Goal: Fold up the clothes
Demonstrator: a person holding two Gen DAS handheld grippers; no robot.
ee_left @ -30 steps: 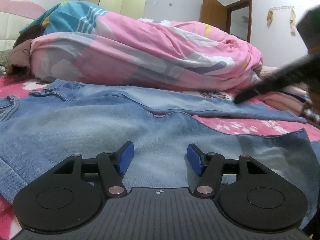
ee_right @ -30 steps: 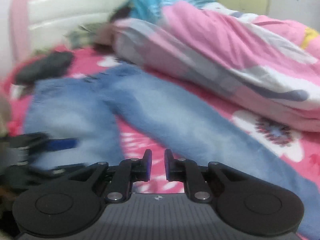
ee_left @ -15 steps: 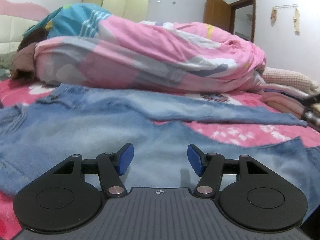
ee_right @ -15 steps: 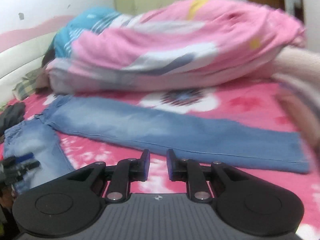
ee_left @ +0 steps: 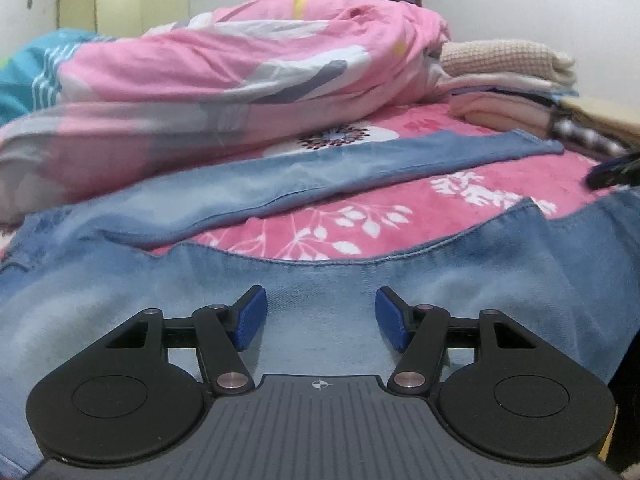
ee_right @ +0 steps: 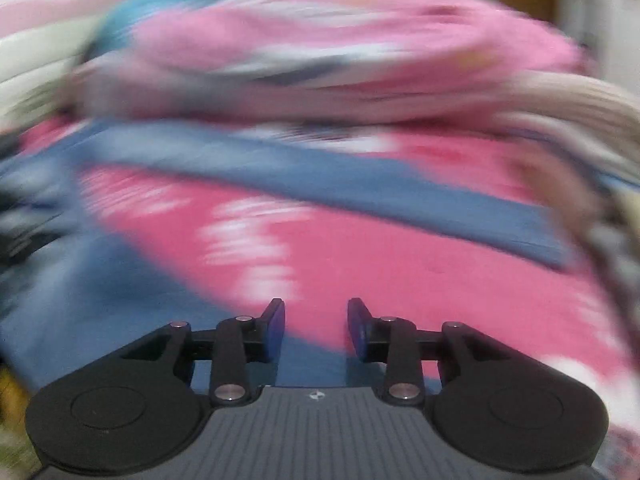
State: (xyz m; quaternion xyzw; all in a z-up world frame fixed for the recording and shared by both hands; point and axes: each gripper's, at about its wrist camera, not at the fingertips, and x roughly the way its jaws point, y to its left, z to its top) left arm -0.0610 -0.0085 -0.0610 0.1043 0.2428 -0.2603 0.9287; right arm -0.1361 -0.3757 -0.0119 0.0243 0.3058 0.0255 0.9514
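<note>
The left gripper [ee_left: 320,316] hovered wide apart and empty over the jeans' [ee_left: 320,280] near leg; the right gripper [ee_right: 316,328], part-spread and empty, neared its hem. Beyond, the far leg lay splayed below the pink duvet [ee_left: 240,68], so bringing the legs together looked due.

Faded denim jeans [ee_left: 320,292]; matt blk plastic tool [ee_left: 320,316].

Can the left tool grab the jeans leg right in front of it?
Probably yes. The left tool is open, and the near jeans leg lies flat straight ahead of its fingers with nothing lying on it. The denim looks smooth there, so it may need to pinch at the edge.
</note>
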